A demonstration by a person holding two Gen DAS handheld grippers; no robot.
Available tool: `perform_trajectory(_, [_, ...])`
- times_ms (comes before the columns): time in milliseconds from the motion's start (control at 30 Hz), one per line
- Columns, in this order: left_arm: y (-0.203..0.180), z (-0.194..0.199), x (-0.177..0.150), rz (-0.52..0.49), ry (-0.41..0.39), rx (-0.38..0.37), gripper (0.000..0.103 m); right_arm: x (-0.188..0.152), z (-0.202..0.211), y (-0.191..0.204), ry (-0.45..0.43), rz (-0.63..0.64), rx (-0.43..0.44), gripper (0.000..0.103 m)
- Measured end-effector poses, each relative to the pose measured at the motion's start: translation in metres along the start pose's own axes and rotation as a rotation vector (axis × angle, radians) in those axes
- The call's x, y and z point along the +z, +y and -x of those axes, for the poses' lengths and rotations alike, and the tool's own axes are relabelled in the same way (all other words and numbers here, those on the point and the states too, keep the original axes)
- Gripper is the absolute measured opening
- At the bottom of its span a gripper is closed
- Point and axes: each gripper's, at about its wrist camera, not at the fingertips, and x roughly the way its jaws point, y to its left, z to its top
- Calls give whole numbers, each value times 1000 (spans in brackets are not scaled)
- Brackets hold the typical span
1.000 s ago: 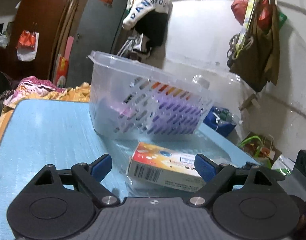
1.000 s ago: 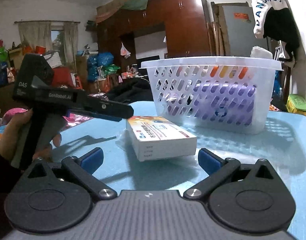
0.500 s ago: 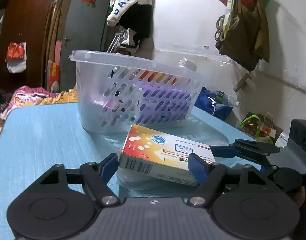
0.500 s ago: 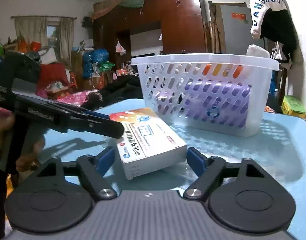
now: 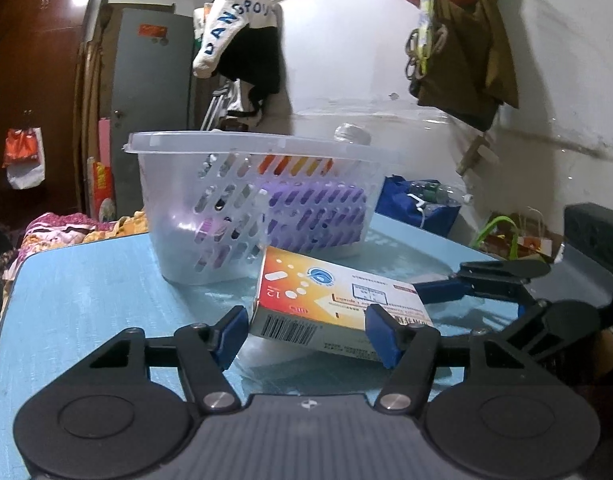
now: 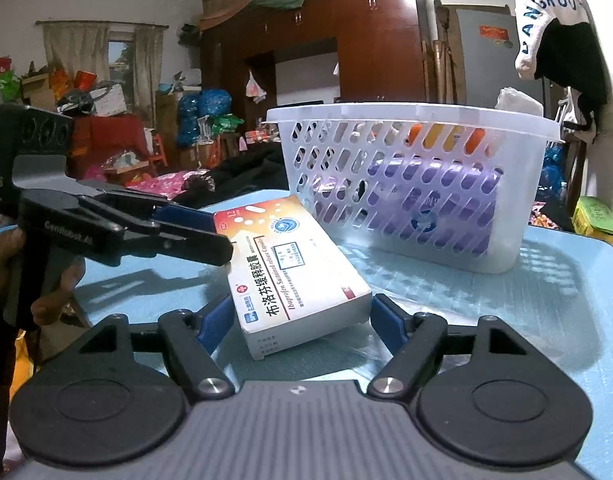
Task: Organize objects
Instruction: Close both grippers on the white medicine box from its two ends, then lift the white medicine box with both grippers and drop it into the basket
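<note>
Cardboard, orange and white: one medicine box [image 5: 338, 304] sits tilted between the blue pads of the left gripper [image 5: 308, 334], its jaws closed to the box's width. The right gripper [image 6: 296, 322] brackets the box's other end just as narrowly; whether either truly clamps it is unclear. Just ahead of both stands one white slotted basket [image 6: 418, 184] on the blue table [image 5: 86, 292]. Likely best: squeeze squarely, lift level, clear the rim.
</note>
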Motion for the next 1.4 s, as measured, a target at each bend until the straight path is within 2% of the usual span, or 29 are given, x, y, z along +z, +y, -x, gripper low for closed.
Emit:
perform_trajectory(300, [-8,1,-2,-21,-29,-1,67,3,5,-1,-7,12,-3,78])
perform_trajectory(533, [-22,9,12,-40,-63,13,67,16,20,-1,-45,39,-17,78])
perform_trajectory(700, [-32,16,35,-55,-105,13,67,43,34,-4,-83,85,-43,78])
perform_trajectory(900, [-39,20,85,-95,-172,20,67,97,40,-19,-131,137,-68,78])
perform_trajectory(1033, [-39,12,127,-112,-198,47,66,140,27,-38,-141,159,-83,78])
perform_trajectory(1167, [-26,-9,161,-85,-198,68,66,168,2,-58,-118,160,-77,79])
perform_trajectory(1267, [-9,-29,172,-40,-185,80,66,177,-22,-71,-80,173,-69,79])
perform_trajectory(1400, [13,-49,170,19,-162,111,66,178,-53,-69,-29,206,-69,80])
